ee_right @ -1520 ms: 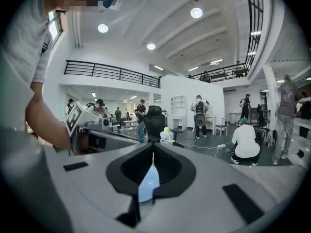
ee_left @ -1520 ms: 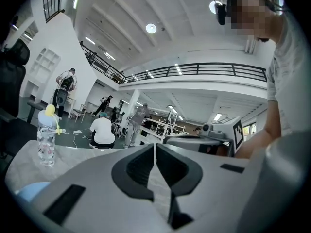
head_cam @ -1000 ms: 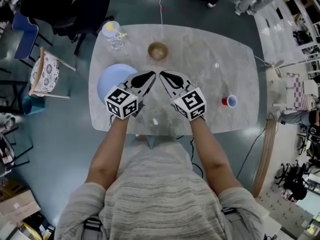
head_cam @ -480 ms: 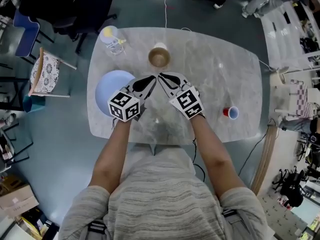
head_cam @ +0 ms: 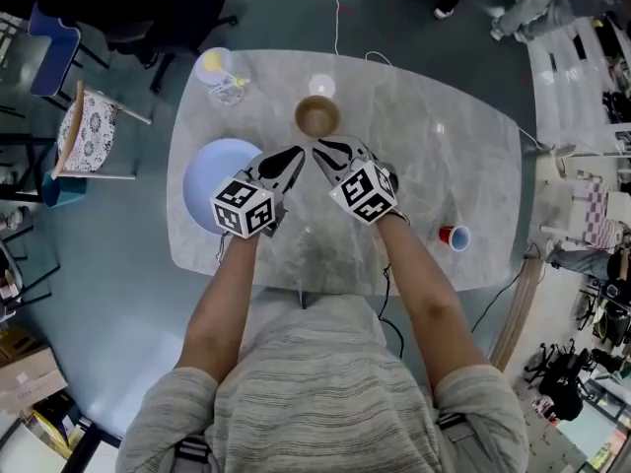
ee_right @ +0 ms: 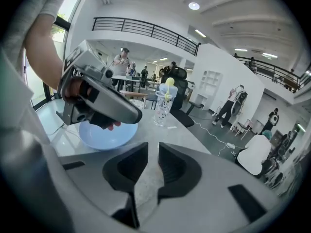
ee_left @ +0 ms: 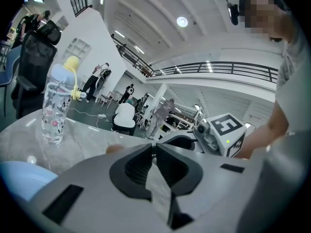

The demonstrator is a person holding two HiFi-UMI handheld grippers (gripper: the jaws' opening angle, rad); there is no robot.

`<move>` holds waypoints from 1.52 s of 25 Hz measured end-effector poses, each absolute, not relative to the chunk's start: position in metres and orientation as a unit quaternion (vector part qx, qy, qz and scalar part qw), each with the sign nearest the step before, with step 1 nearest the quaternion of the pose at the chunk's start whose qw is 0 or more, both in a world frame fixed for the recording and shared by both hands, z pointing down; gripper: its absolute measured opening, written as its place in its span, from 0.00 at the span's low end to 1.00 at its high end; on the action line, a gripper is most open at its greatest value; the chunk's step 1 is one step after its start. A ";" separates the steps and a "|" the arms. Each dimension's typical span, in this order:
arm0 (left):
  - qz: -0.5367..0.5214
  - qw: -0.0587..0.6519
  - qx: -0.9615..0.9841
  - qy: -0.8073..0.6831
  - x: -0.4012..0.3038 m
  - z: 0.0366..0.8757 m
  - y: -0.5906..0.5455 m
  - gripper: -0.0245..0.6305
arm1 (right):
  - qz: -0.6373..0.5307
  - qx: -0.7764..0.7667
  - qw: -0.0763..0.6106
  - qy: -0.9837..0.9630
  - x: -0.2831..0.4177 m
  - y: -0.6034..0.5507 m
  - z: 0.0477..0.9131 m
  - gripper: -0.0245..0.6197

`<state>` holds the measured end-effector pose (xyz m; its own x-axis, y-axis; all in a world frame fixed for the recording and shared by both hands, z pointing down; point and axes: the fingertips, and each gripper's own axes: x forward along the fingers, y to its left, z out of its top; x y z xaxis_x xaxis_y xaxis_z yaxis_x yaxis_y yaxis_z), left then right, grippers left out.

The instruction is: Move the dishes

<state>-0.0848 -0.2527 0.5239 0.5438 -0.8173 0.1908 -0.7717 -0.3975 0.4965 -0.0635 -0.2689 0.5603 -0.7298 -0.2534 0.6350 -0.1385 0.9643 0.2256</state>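
- Since a second ago both hand-held grippers have edged forward, and their tips now sit closer to the brown bowl (head_cam: pixel 317 116). The red cup (head_cam: pixel 455 236) lies lower in the head view, though the camera itself has shifted.
- The left hand-held gripper (head_cam: pixel 294 154) points up and to the right, and the right hand-held gripper (head_cam: pixel 323 150) points up and to the left. The tips nearly meet, just short of the bowl's near rim, and do not touch the bowl.
- In the left gripper view the left jaws are closed to a thin slit, with only tabletop showing behind them.
- In the right gripper view the right jaws are narrow, with a slim gap between the pads and nothing in it.
- The brown bowl stands upright on the marble tabletop (head_cam: pixel 434 166), past the tips and near the far edge.
- The pale blue plate (head_cam: pixel 207 180) lies flat on the left part of the tabletop. In the head view, the marker cube and body of the left hand-held gripper cover its right edge.
- A clear water bottle (head_cam: pixel 219 70) with a yellow and blue top stands at the far left corner, beyond the plate.
- The red cup stands alone near the right edge, well apart from the bowl and plate.
- Off the tabletop, a chair with a patterned seat (head_cam: pixel 87 131) is to the left, and a black office chair (head_cam: pixel 187 8) is at the far left.
- Both bare forearms reach out over the near edge.
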 end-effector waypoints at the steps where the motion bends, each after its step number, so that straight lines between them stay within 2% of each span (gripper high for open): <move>1: -0.042 0.275 0.834 -0.477 -0.085 0.526 -0.254 0.07 | -0.088 0.099 0.361 -0.923 -0.063 -0.272 0.565 0.17; 14: -0.038 0.298 0.825 -0.478 -0.083 0.544 -0.262 0.08 | -0.177 0.027 0.477 -0.860 -0.072 -0.294 0.633 0.19; 24: -0.040 0.305 0.823 -0.478 -0.088 0.552 -0.264 0.07 | -0.191 0.005 0.520 -0.833 -0.078 -0.301 0.661 0.19; 32: -0.041 0.309 0.822 -0.477 -0.090 0.556 -0.262 0.08 | -0.209 -0.011 0.540 -0.815 -0.077 -0.302 0.674 0.09; 38: -0.043 0.311 0.819 -0.479 -0.097 0.556 -0.259 0.08 | -0.210 -0.010 0.546 -0.811 -0.081 -0.301 0.674 0.08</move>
<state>-0.0965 -0.2589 0.5562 0.5369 -0.8125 0.2271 -0.7584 -0.3468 0.5519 -0.0811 -0.3011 0.6738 -0.4044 -0.2123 0.8896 0.2455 0.9118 0.3292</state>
